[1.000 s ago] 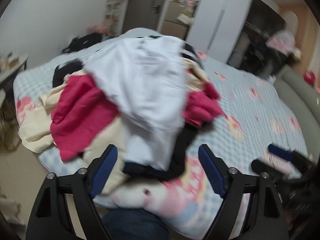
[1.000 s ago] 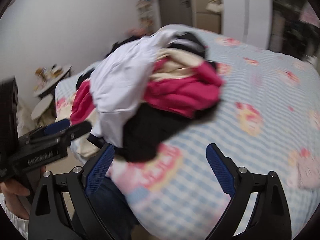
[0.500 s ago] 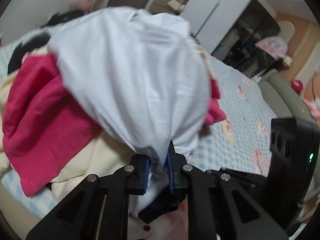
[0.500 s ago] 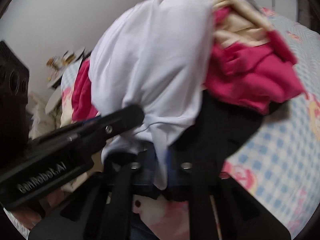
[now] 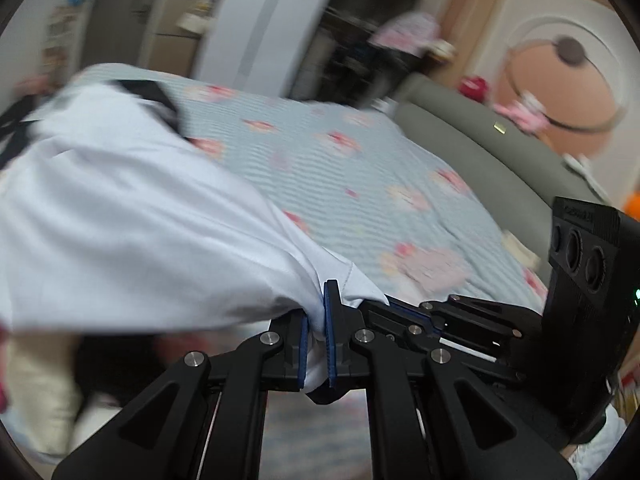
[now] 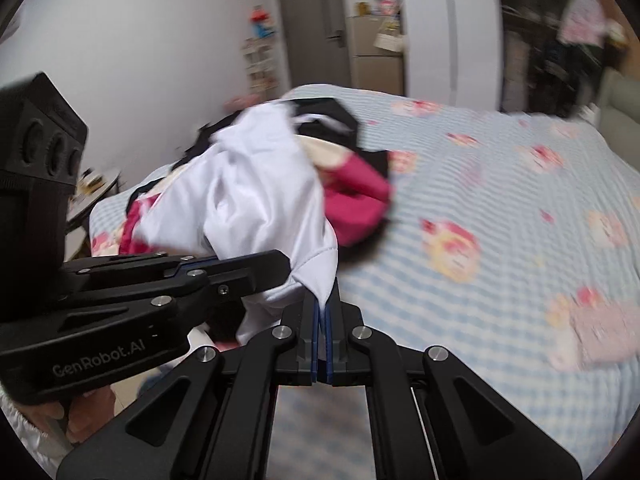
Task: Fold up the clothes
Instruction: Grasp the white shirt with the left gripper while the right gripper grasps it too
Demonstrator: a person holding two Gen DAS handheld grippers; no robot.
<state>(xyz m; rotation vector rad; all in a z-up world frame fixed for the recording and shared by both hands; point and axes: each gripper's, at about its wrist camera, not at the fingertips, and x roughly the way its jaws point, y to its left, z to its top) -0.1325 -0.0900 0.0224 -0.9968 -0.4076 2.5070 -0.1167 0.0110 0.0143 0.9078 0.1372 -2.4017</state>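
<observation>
Both claws pinch the same white shirt [image 5: 132, 220]. In the left wrist view, the left gripper [image 5: 316, 340] sits at the bottom middle of the frame, and its two blue pads are squeezed on a bunched edge of the white cloth. The shirt spreads up and away to the left side of the frame, big and blurry. Just to the right, low in the frame, is the right gripper [image 5: 404, 310], and its tip touches the same edge of the shirt.

In the right wrist view, the right gripper [image 6: 322, 320] is at the bottom middle. Its pads are pressed together, with a thin corner of the white shirt [image 6: 256, 200] caught between them. The left gripper [image 6: 256, 266] comes in from the left side of the frame — its tip is tucked into the shirt right beside that corner. A hand [image 6: 86, 404] holds it at the lower left.

The shirt hangs from the two claws and lies over a pile of clothes [image 6: 352, 196] in the middle left of the frame. The pile has pink, black and cream things in it. The pile sits on a bed [image 6: 500, 220] with a blue checked cover and pink pictures — the bed fills the right side of the frame. A grey door [image 6: 312, 28] stands at the top middle, in the white wall behind the bed.
</observation>
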